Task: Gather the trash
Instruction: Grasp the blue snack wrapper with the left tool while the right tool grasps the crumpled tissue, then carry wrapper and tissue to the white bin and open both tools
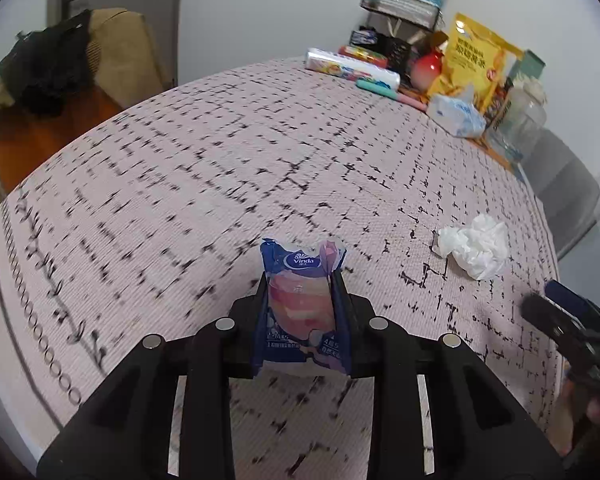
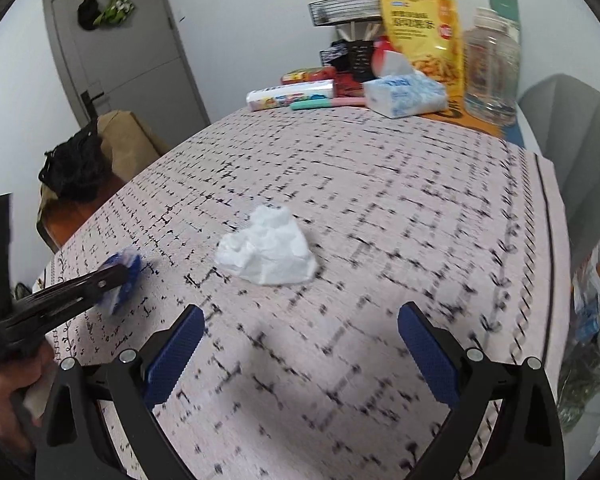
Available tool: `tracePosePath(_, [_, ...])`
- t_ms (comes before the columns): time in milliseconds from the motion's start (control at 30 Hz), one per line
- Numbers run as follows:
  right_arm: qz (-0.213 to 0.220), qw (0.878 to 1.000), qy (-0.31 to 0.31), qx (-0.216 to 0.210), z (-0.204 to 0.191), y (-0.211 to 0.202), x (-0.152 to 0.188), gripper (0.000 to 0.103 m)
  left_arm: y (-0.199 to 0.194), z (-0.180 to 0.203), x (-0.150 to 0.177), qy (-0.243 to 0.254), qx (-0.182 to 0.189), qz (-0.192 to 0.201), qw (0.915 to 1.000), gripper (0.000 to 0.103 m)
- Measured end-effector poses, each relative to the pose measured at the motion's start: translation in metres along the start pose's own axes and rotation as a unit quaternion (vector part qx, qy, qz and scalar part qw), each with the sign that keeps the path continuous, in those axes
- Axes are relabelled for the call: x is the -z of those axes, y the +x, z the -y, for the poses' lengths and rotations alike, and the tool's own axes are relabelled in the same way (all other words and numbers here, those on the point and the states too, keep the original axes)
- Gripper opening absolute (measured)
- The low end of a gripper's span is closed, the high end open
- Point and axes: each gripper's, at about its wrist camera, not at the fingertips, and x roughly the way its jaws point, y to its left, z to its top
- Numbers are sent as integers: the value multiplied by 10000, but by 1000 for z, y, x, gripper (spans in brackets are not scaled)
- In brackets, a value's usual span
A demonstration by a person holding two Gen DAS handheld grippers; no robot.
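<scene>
My left gripper [image 1: 300,284] is shut on a blue and pink Vinda tissue wrapper [image 1: 302,304] and holds it just above the patterned tablecloth [image 1: 180,184]. The wrapper also shows at the left of the right wrist view [image 2: 122,280], pinched in the left gripper [image 2: 112,276]. A crumpled white tissue [image 2: 268,248] lies on the cloth ahead of my right gripper [image 2: 300,324], which is open and empty. In the left wrist view the tissue [image 1: 476,246] lies to the right, beyond the right gripper's finger [image 1: 556,312].
At the table's far edge stand a yellow snack bag [image 2: 424,28], a clear jar [image 2: 492,64], a tissue pack [image 2: 404,94], a wrapped roll [image 2: 292,94] and a wire rack [image 2: 344,4]. A chair with a black bag [image 2: 76,168] stands left, a grey chair [image 2: 572,152] right.
</scene>
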Motion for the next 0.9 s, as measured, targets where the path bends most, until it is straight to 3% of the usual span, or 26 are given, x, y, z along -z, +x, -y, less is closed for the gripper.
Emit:
tracePosePath(533, [-399,9980,-473,107,-32,68,-50,95,-23,-30,18,-492,-60,73,9987,28])
tracePosePath(633, [-690,9965,-459,-58,-34,76,-48,71,-24,-28,20,-503,-43,87,9987,28])
tracePosePath(700, [-836,9952,-477,-171,-35,77,-45,41,-25,-27,21,-514,-26,90,9986,28])
tracePosePath(800, [-875,9942,-590,-191,-36,71,-38,23,-27,-24,24,-542,-7,95,9985,28])
tracePosePath(900, [-832,9941,-613,-315,-35,55,-30,19,-29,-17,26,-527,38,124,9985,28])
